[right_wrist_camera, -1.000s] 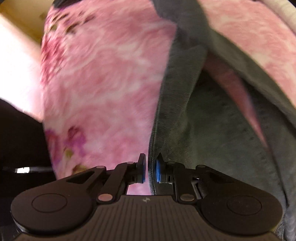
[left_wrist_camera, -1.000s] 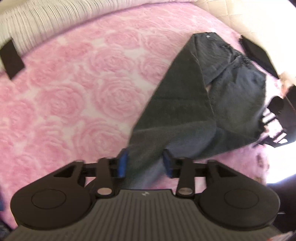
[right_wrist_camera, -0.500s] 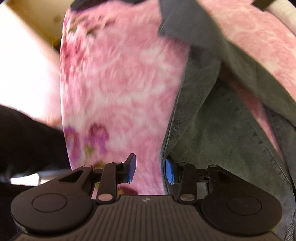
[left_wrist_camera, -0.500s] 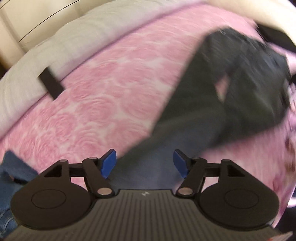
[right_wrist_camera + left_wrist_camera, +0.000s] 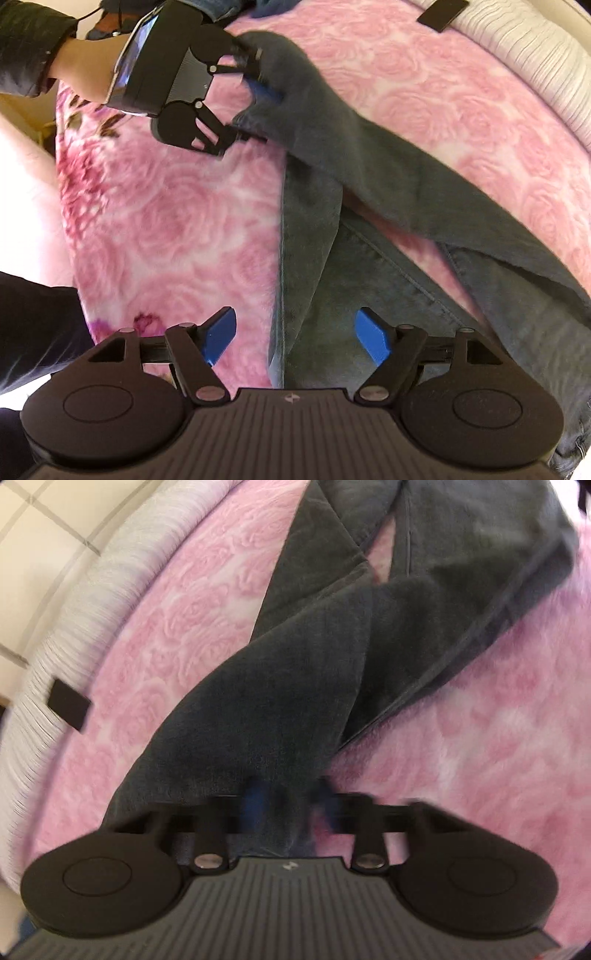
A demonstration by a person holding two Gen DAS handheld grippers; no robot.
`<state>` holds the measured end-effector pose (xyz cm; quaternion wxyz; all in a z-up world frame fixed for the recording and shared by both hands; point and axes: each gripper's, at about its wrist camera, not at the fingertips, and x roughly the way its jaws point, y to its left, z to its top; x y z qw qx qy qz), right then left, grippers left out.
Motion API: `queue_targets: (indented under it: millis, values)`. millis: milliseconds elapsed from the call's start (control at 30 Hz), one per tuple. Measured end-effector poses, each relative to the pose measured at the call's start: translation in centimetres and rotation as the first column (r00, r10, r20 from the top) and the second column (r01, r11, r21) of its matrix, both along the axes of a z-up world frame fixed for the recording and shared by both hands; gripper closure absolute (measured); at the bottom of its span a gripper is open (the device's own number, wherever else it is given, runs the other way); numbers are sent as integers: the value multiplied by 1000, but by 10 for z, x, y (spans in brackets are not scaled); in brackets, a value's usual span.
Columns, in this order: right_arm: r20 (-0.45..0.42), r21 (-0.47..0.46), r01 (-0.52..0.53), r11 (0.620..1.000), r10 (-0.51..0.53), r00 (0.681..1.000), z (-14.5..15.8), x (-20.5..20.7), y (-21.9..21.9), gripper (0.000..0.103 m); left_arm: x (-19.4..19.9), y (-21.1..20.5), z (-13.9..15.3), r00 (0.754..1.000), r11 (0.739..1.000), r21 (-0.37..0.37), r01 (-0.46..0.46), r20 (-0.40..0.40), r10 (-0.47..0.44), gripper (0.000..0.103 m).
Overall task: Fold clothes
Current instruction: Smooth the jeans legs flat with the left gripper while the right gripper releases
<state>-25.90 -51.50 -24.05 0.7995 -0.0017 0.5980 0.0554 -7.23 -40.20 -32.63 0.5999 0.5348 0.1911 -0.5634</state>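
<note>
Now left claw closing on trousers; right claw opening, empty.

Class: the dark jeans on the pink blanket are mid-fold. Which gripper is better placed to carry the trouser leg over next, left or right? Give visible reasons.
Probably the left. The left gripper is closing on the leg end of the jeans, cloth between its fingers. The right gripper is opening above the jeans, gripping nothing.

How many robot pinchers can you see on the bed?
2. The left gripper is closing on the end of a leg of the dark jeans; the right gripper is opening over the jeans, gripping nothing.
</note>
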Motion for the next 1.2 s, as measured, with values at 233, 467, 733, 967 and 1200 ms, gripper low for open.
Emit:
queue_targets:
  millis: [233,467,733,967,1200]
  values:
    - [116,-190,33,981,-10,993,-12,46,-5,24,82,9,95,962,982,-116,-146,-248,113,102]
    - [171,-255,123,959,-81,982,-32,105,-40,24,203,-38,127,901,918,-195,-346,-341,268,97]
    - [178,-88,170,981,-153,972,-35,116,-50,20,285,-55,91,744,768,-159,-621,-429,513,62]
    - [61,102,229,968,-236,970,-71,103,-44,19,242,-24,45,692,861,18,-508,-588,420,51]
    - [28,199,267,943,-278,960,-79,93,-29,44,212,-36,3,658,890,95,-446,-639,398,39]
